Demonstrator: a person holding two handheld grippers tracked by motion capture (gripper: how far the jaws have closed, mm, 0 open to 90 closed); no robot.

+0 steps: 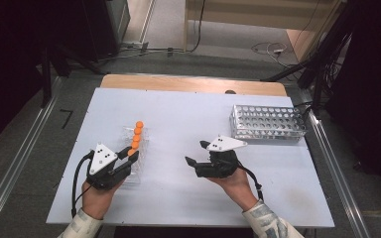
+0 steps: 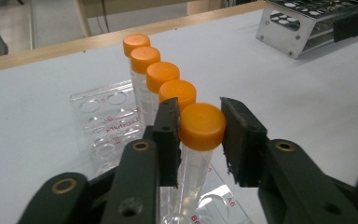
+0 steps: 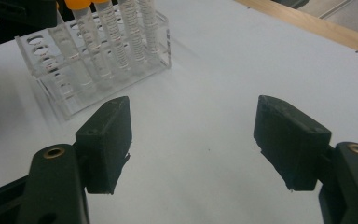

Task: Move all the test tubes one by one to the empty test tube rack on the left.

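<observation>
Several clear tubes with orange caps [image 1: 137, 135] stand in a row in a clear plastic rack [image 1: 140, 168] at the table's left. My left gripper [image 1: 133, 156] is at the near end of that row. In the left gripper view its jaws [image 2: 200, 135] flank the cap of the nearest tube [image 2: 202, 125], which stands in the clear plastic rack [image 2: 98, 126]; the pads sit right beside the cap with no clear squeeze. My right gripper [image 1: 196, 152] rests mid-table, and in its own view it stands wide open [image 3: 193, 135] over bare table, with the clear rack [image 3: 51, 88] farther off.
An empty metal tube rack [image 1: 268, 121] with several holes stands at the table's back right; it also shows in the left gripper view [image 2: 298, 32]. The white table top [image 1: 188, 198] ends in a wooden strip [image 1: 178, 83] at the far edge.
</observation>
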